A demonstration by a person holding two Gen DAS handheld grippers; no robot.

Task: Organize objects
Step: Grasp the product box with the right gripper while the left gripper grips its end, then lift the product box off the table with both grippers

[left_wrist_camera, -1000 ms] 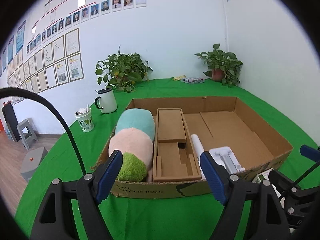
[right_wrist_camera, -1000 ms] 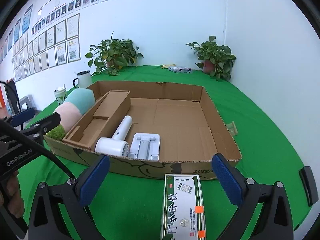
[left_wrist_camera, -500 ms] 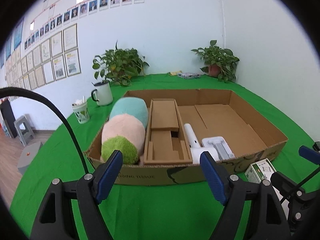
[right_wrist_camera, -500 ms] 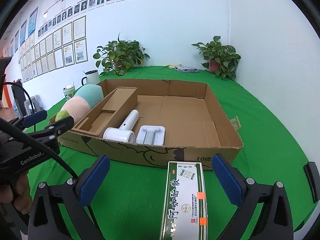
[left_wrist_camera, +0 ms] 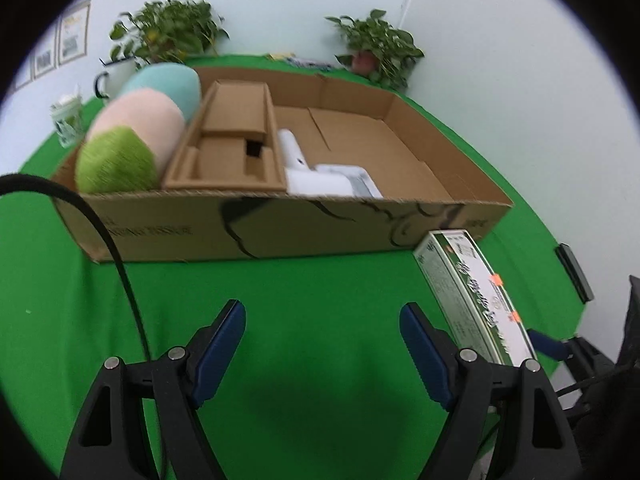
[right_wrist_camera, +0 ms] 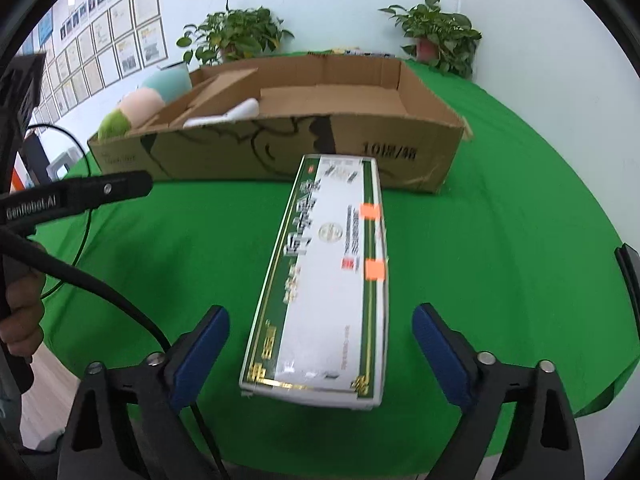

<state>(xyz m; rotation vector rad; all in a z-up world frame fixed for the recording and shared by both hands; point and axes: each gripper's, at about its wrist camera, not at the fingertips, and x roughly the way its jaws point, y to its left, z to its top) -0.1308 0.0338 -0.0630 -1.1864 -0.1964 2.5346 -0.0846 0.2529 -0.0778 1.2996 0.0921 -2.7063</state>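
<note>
A long green-and-white carton [right_wrist_camera: 328, 276] lies flat on the green cloth just in front of the big cardboard box [right_wrist_camera: 280, 148]. My right gripper [right_wrist_camera: 320, 344] hangs over the carton's near end, its jaws closing, with the carton between them and the blue pads clear of its sides. In the left wrist view the same carton [left_wrist_camera: 472, 292] lies to the right of my left gripper [left_wrist_camera: 322, 336], which stands open over bare cloth. The cardboard box [left_wrist_camera: 280, 224] holds a pastel plush [left_wrist_camera: 132, 136], a brown cardboard insert [left_wrist_camera: 232, 140] and white devices [left_wrist_camera: 320, 172].
Two potted plants [right_wrist_camera: 236, 36] [right_wrist_camera: 436, 36] stand at the back by the wall. A white mug [left_wrist_camera: 114, 78] and a paper cup [left_wrist_camera: 68, 118] sit left of the box. A black cable [left_wrist_camera: 100, 240] crosses the cloth. The table's right edge is close.
Both grippers have dipped down toward the cloth. The carton has come in between the right gripper's jaws, which have narrowed a little. The left jaws keep their width.
</note>
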